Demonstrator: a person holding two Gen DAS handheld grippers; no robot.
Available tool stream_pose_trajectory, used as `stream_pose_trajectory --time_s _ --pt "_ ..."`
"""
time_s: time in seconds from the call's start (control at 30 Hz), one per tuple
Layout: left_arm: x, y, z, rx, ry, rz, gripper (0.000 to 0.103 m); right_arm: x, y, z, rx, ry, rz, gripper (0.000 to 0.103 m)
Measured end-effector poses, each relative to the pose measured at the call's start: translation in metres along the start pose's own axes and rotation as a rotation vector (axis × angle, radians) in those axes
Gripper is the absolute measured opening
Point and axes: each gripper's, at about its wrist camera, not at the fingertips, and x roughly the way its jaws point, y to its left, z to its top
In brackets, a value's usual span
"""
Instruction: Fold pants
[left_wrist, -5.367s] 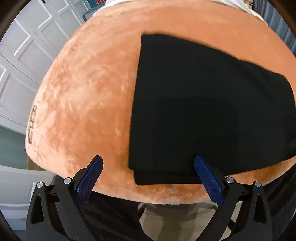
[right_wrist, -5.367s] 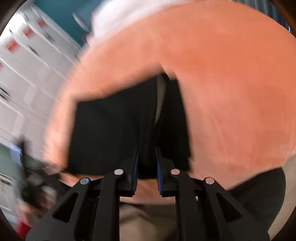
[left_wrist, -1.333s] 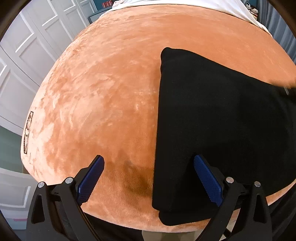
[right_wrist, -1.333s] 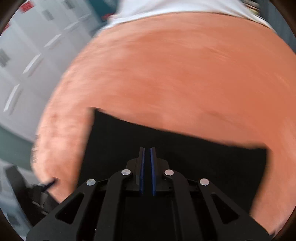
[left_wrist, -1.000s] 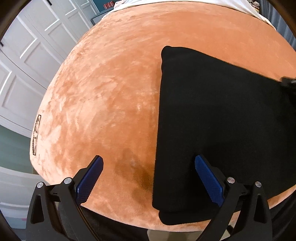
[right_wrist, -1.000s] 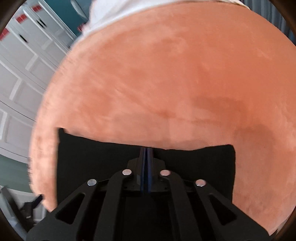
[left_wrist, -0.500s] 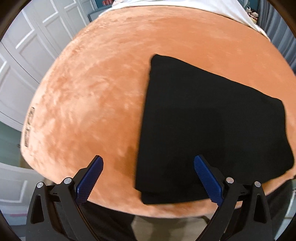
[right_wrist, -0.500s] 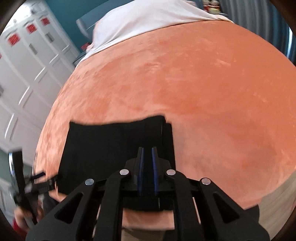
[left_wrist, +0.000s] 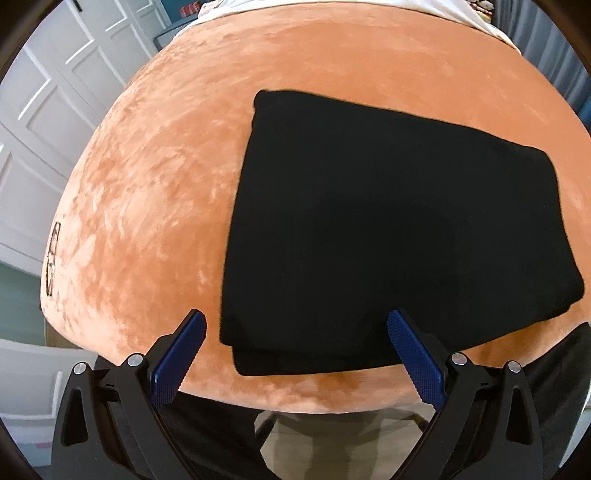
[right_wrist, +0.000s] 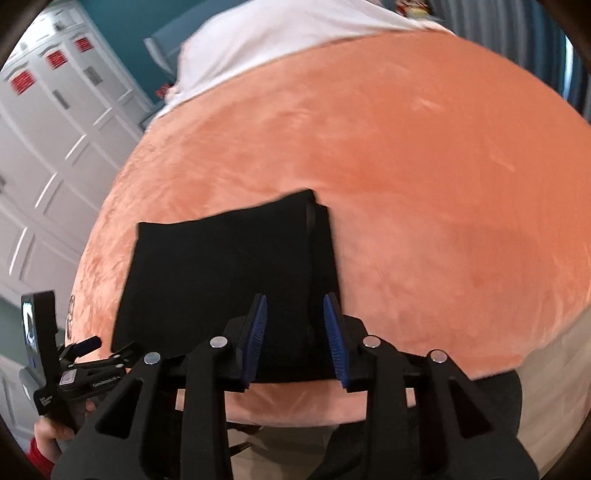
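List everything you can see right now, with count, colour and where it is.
pants: one, black, folded into a rectangle, lying flat near the front edge of the blanket
blanket: one, orange plush, covering the bed under the pants
sheet: one, white, at the far end of the bed beyond the blanket
cupboard doors: several, white panelled, along the left side
wall: teal, behind the cupboards
left gripper: one, black with blue pads, open wide above the pants' near edge, holding nothing
right gripper: one, black with blue pads, jaws opening, above the pants' right edge, not pressing them
hand: one, with a red cuff, holding the left gripper's handle
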Motion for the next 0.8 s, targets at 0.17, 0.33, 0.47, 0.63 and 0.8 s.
stream_pose_trajectory --time_s 0.17,0.33,0.47,0.63,0.8 --pt "-0.014 -0.014 -0.004 0.063 -0.041 0.031 0.098 0.030 0.030 -0.011 -0.056 0.071 0.121 0.016" --pt "-0.018 -0.018 -0.004 0.071 -0.046 0.022 0.098 0.067 0.002 -0.020 -0.003 0.130 0.031 0.000" --pt "-0.016 -0.019 -0.004 0.077 -0.047 0.020 0.098 0.048 -0.014 -0.014 0.092 0.122 0.085 0.000" --pt "-0.013 -0.012 -0.001 0.055 -0.033 -0.074 0.098 0.022 -0.021 -0.008 0.099 0.078 0.067 0.013" --pt "0.000 0.043 0.006 -0.162 0.003 -0.291 0.098 0.018 -0.039 -0.007 0.125 0.055 -0.008 0.067"
